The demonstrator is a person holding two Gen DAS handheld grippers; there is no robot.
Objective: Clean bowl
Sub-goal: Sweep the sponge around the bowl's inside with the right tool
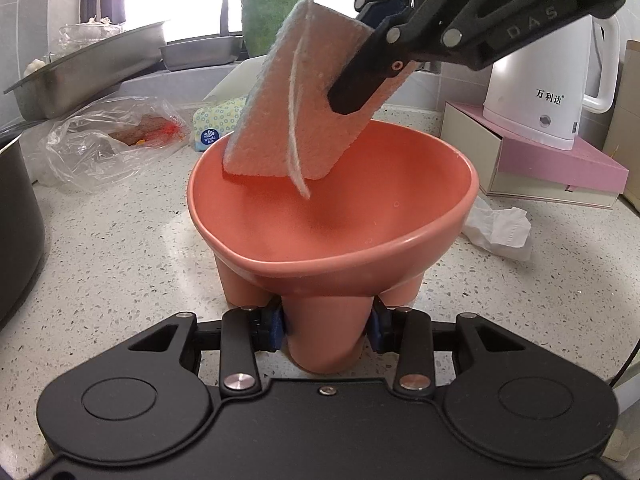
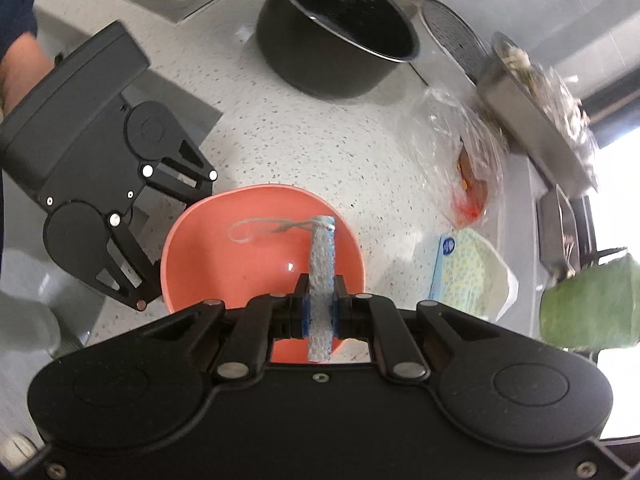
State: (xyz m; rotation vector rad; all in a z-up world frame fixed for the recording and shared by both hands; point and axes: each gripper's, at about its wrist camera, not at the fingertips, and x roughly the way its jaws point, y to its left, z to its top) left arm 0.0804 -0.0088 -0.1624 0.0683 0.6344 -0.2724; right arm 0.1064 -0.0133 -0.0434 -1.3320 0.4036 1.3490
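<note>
Scrubbing step: right gripper [image 2: 320, 312] is clamped narrow on a sponge [image 1: 304, 120], pads pinching it edge-on near one end, pink foam face toward the left wrist view and the blue scouring edge showing in the right wrist view. The sponge's lower corner dips inside the bowl [image 1: 332, 216] near the far wall, just above or barely touching the inner wall; contact can't be confirmed. A loose string loop [image 2: 256, 228] hangs off the sponge into the bowl. Left gripper [image 1: 327, 330] is closed part-way around one of the bowl's stubby legs [image 1: 326, 332], blue pads pressing on both sides, bracing the salmon-pink footed bowl upright on the speckled surface [image 1: 120, 264]. To do this well, my read: keep the left hold firm and steady so the bowl doesn't rock on its legs, press the flat foam face against the wall rather than the corner, sweep round the inside and down to the bottom, and keep the right gripper's fingers clear of the rim. Risk: the string could snag or drag. Nearby: plastic bag [image 1: 116, 140], tissue pack [image 1: 216, 128], white kettle [image 1: 548, 84], crumpled tissue [image 1: 500, 228], dark pot [image 2: 336, 36]; all apart from the bowl.
</note>
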